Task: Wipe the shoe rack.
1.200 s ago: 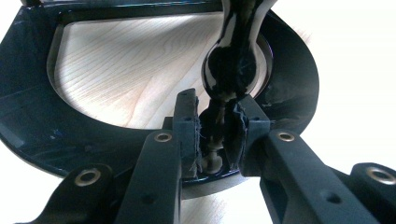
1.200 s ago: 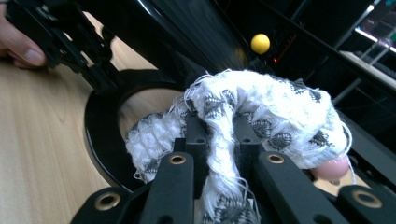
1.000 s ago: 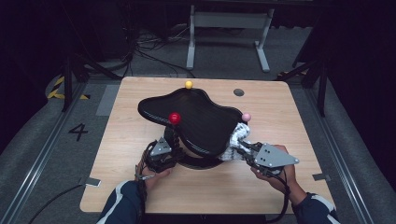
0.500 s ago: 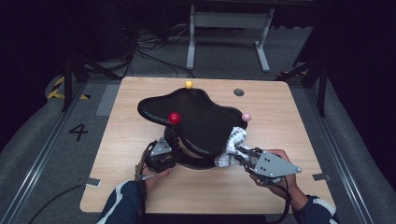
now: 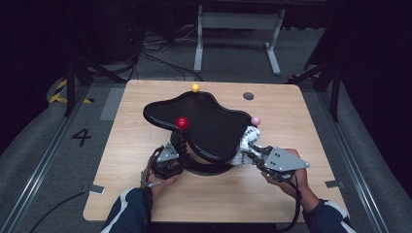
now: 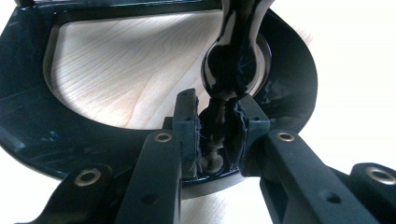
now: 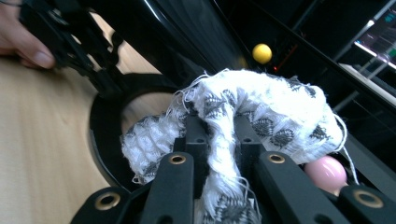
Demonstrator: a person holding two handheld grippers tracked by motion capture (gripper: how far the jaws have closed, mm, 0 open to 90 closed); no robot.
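Note:
A black stand with a wavy glossy top plate (image 5: pixel 209 121) rests on a ring base (image 5: pixel 209 169) on the wooden table (image 5: pixel 145 194). A yellow ball (image 5: pixel 195 88), a red ball (image 5: pixel 182 123) and a pink ball (image 5: pixel 255 120) sit at its edges. My left gripper (image 5: pixel 177 153) (image 6: pixel 217 135) is shut on the stand's black post (image 6: pixel 231 65), just above the ring base (image 6: pixel 289 70). My right gripper (image 5: pixel 255 155) (image 7: pixel 219 135) is shut on a white patterned cloth (image 5: pixel 248 143) (image 7: pixel 261 107), which is pressed against the plate's right edge under the pink ball (image 7: pixel 325 171).
A dark round cap (image 5: pixel 248 95) sits in the table's far right. A grey metal frame (image 5: pixel 238 29) and cables stand on the floor beyond the table. In the right gripper view the other hand (image 7: pixel 23 42) and its gripper (image 7: pixel 79 42) lie at the upper left.
The right gripper and its cloth slid a little toward the table's near edge along the plate, then came back up. The left gripper stayed still.

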